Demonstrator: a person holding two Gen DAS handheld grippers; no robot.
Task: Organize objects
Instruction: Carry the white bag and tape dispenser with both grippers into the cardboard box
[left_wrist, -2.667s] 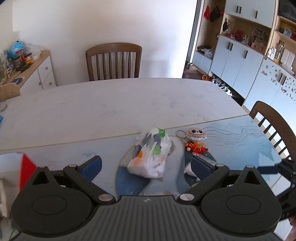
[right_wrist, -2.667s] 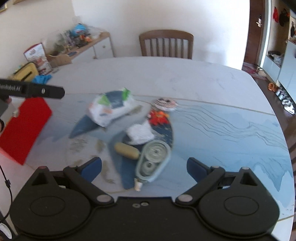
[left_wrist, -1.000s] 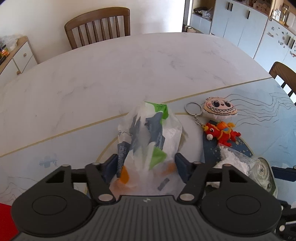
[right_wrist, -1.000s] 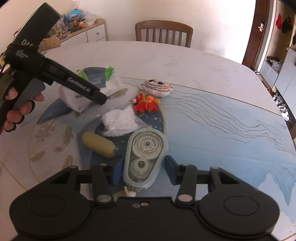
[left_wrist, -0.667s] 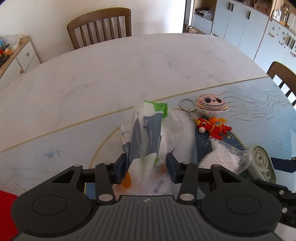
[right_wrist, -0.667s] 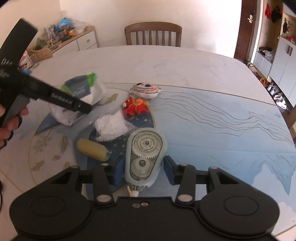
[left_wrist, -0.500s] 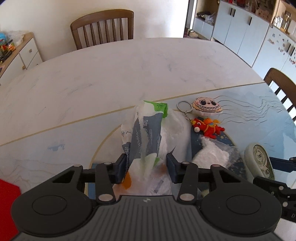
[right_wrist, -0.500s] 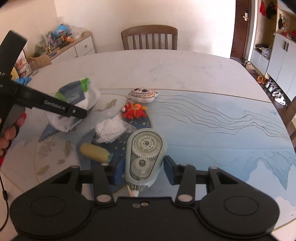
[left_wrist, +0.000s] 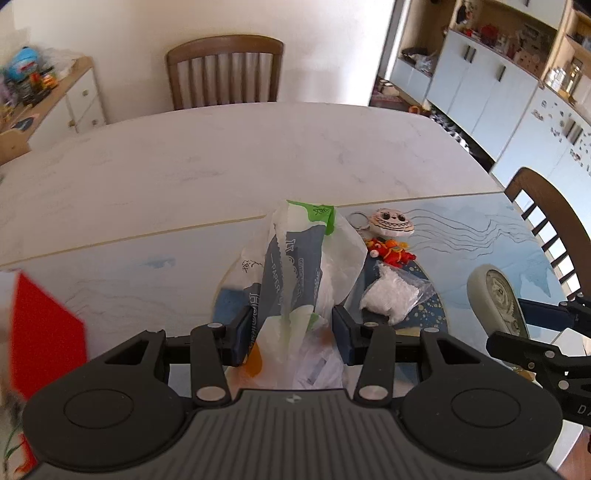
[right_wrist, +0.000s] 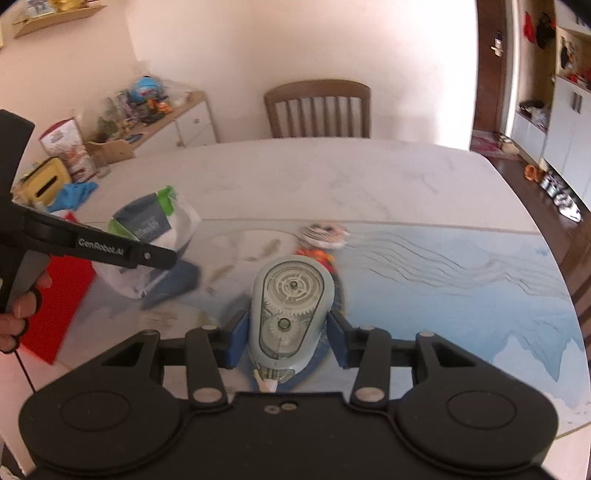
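Observation:
My left gripper (left_wrist: 290, 330) is shut on a white tissue pack (left_wrist: 299, 266) printed in grey, green and orange, and holds it off the table. My right gripper (right_wrist: 286, 332) is shut on a grey correction-tape dispenser (right_wrist: 290, 306) with clear gears, also lifted. That dispenser (left_wrist: 496, 299) shows at the right of the left wrist view, and the tissue pack (right_wrist: 155, 225) at the left of the right wrist view. On the blue mat (left_wrist: 480, 240) lie a round plush keychain (left_wrist: 391, 221), a red toy (left_wrist: 389, 251) and a small bag of white stuff (left_wrist: 391, 291).
A red sheet (left_wrist: 40, 328) lies at the table's left edge. Wooden chairs stand at the far side (left_wrist: 223, 70) and at the right (left_wrist: 554, 218). A cluttered sideboard (right_wrist: 147, 110) lines the left wall. A hand (right_wrist: 16, 314) grips the left tool's handle.
The left gripper closed on the tissue pack and lifted it. The right gripper raised the dispenser from the mat. Both views now look from higher up.

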